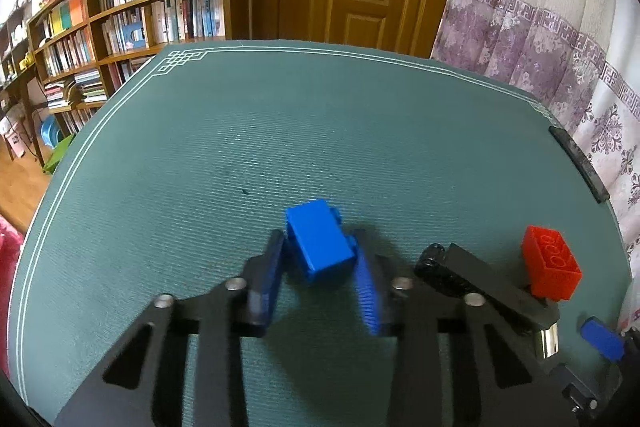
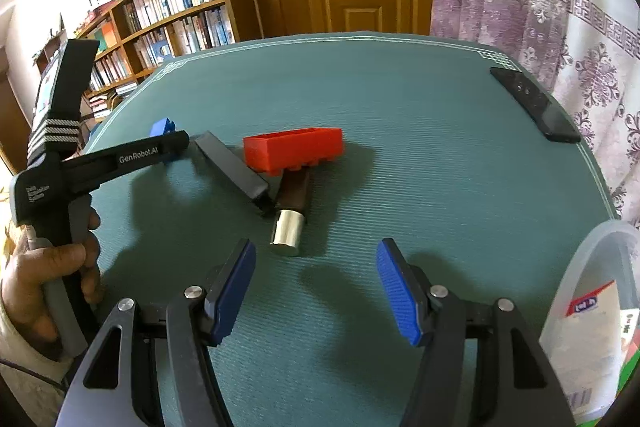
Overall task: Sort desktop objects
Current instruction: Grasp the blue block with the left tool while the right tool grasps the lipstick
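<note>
Left wrist view: my left claw [image 1: 320, 259] pinches the blue brick [image 1: 320, 245]; I'd lift straight, right claw [image 2: 316, 287] waiting open.

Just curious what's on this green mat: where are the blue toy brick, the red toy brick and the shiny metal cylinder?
Blue plastic toy brick [image 1: 320, 245]: left wrist view, its broad top face.
Red plastic toy brick [image 2: 294, 149]: right wrist view, its long side.
Shiny metal cylinder [image 2: 286, 234]: right wrist view, its curved side.
</note>
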